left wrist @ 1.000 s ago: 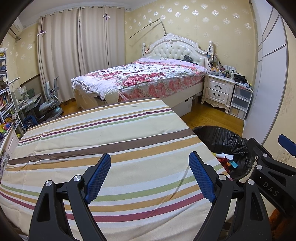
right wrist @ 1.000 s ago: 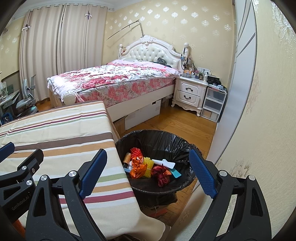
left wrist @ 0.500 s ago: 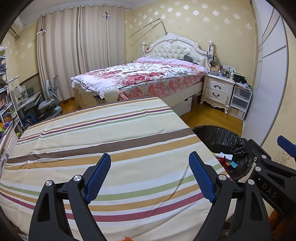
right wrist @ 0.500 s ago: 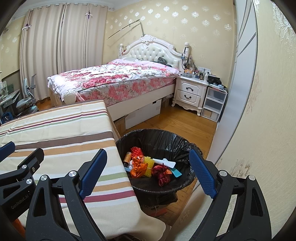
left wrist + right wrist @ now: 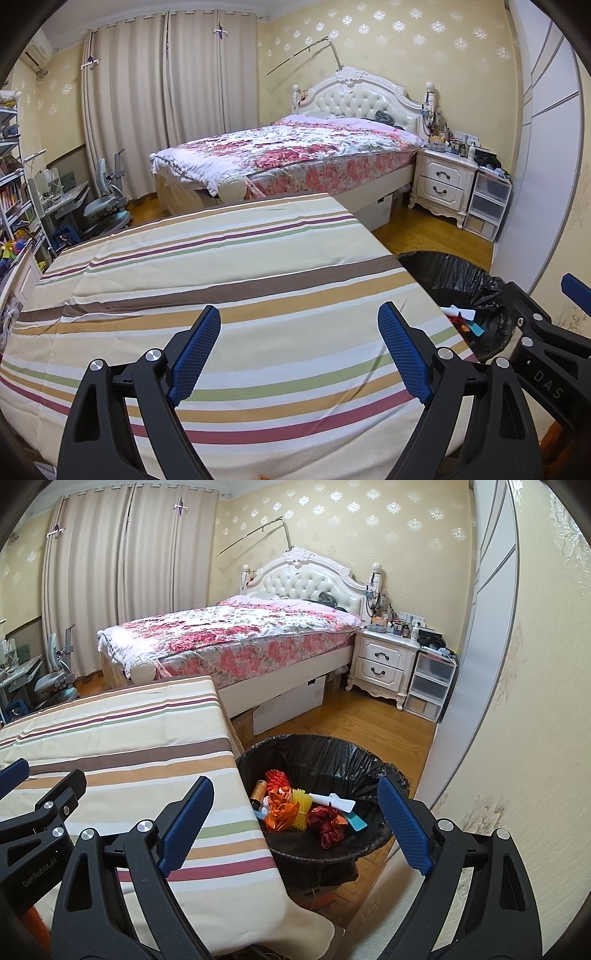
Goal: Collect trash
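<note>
Change: almost nothing has moved since the earlier frames; both views have shifted only slightly, and the trash lies as it did.
Left gripper (image 5: pixel 299 354): jaws spread wide with nothing between them, hovering above the striped cloth (image 5: pixel 236 280) on the desk.
Right gripper (image 5: pixel 295 825): jaws equally wide and empty, held over the desk's edge and the bin (image 5: pixel 369 755).
Trash (image 5: pixel 303 808): orange, yellow and red scraps plus a white and a blue piece, all lying inside the black-lined bin, which stands on the floor just beside the desk.
Desk: no loose item shows on the cloth; a small orange speck at the lower edge of the left view may be a leftover scrap, though it is too cut off to tell.
Progress: collecting looks finished, or nearly so.
Risk: a low reach could snag the liner (image 5: pixel 461 280) or drag the cloth off the desk.
</note>
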Tool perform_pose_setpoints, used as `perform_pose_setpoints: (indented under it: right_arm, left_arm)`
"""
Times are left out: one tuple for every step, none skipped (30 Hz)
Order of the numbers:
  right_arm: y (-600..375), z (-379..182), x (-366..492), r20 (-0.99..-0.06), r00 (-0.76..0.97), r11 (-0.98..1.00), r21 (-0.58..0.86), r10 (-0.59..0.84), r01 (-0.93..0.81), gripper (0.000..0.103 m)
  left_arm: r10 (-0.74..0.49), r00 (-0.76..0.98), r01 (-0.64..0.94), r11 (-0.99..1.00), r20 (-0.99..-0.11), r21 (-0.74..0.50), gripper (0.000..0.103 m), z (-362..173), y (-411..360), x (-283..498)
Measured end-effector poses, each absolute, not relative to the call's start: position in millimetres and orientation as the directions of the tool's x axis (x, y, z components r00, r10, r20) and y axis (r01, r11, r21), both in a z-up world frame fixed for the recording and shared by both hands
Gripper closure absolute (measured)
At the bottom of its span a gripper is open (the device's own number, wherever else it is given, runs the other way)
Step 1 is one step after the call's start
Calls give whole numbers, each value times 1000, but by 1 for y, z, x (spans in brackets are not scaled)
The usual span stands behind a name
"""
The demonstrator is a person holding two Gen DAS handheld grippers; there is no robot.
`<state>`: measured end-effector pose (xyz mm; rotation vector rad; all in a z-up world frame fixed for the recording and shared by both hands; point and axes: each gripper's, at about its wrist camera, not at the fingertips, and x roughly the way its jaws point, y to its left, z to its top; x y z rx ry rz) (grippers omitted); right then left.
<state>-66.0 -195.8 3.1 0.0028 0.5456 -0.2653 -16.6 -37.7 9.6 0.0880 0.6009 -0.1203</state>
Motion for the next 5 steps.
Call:
perform_pose_setpoints:
  right_arm:
    - [-193, 2, -66, -516, 821, 968, -69, -243, 243, 15]
    - [-191, 0, -63, -520, 821, 969, -70, -237, 236, 15]
    - [-188, -1, -63, -524, 820, 971, -71, -230, 227, 15]
    - [-186, -2, -60, -528, 819, 973, -72, -222, 218, 15]
    - [-181, -4, -57, -534, 818, 976, -74, -212, 205, 15]
  left_arm:
    - [-78, 816, 131, 990, -573, 51, 18, 9, -36, -15]
    - [-68, 813, 121, 991, -578, 54, 18, 7, -33, -14]
    - [-59, 810, 113, 992, -584, 56, 18, 6, -30, -12]
    - [-54, 804, 108, 993, -592, 56, 18, 4, -27, -9]
    - [-49, 799, 102, 993, -600, 55, 18, 3, -23, -6]
